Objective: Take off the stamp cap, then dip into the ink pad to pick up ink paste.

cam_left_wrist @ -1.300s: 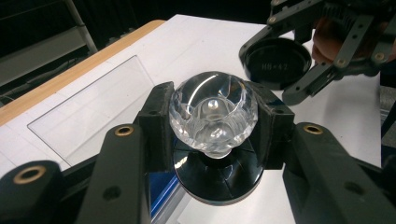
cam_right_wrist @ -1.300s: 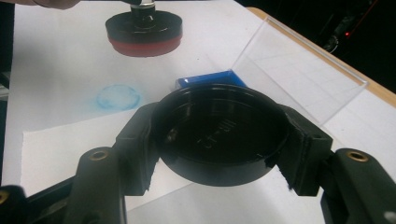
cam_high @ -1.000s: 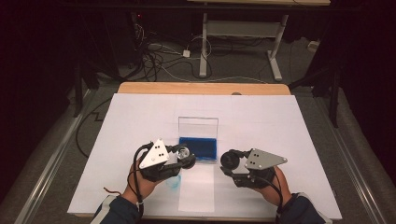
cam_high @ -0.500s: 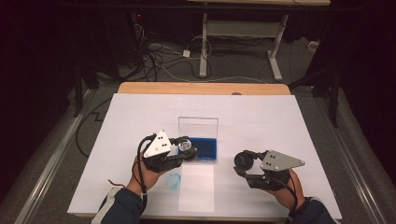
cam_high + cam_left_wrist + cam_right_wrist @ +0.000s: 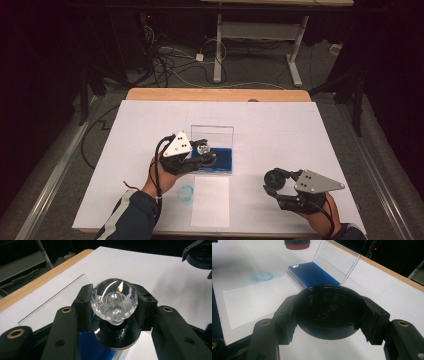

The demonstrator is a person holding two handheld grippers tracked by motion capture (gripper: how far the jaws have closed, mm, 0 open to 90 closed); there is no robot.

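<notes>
a person at a white-covered table (image 5: 300, 130) works a stamp set with two hand-held grippers. the left gripper (image 5: 202, 152), just left of the table's centre in the high view, has its jaws clamped on the clear faceted knob (image 5: 114, 301) of a round stamp (image 5: 115, 336); in the left gripper view the knob sits pinched between the two black jaws, with the stamp's black base below it. the stamp hangs over the blue ink pad (image 5: 220, 159), at the pad's 9 o'clock edge; whether the base touches the ink cannot be told. the pad lies in a clear case whose lid (image 5: 212, 135) stands upright along the pad's 12 o'clock side.

the right gripper (image 5: 275, 181), at about 4 o'clock from the pad and well apart from it, has its jaws closed around a round black cap (image 5: 330, 311), held with its hollow side towards the camera in the right gripper view.

a sheet of white paper (image 5: 210, 200) lies just at the pad's 6 o'clock side. a faint blue ring-shaped print (image 5: 186, 192) marks the table cover at the paper's 9 o'clock edge, near the person's left hand (image 5: 159, 177).
</notes>
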